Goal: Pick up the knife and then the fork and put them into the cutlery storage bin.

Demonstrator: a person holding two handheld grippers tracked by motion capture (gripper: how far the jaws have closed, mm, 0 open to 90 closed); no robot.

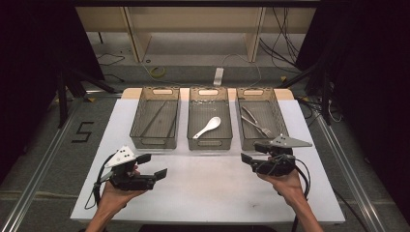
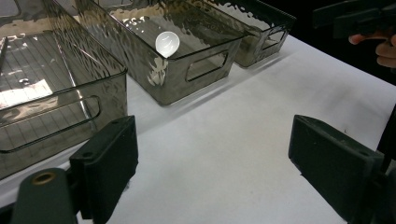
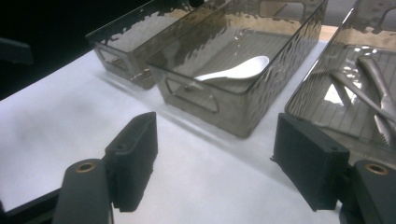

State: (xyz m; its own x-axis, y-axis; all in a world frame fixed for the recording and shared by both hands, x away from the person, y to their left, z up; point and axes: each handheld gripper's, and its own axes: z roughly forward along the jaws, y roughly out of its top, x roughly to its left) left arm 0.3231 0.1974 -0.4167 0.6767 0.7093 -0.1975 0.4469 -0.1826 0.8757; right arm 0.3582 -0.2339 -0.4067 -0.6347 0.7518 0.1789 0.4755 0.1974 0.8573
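We see the middle bin (image 1: pixel 210 121) on the desk (image 1: pixel 203 183), a white spoon (image 1: pixel 208 127) lying inside it. Our right gripper (image 1: pixel 251 152) hovers just right of its front, fingers apart and empty; our left gripper (image 1: pixel 152 165) hovers left-front, fingers apart.

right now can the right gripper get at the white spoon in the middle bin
Probably yes. The right gripper is open and empty just in front of the bins. The white spoon lies alone in the open-topped middle bin, so only the bin's front wall needs clearing from above.
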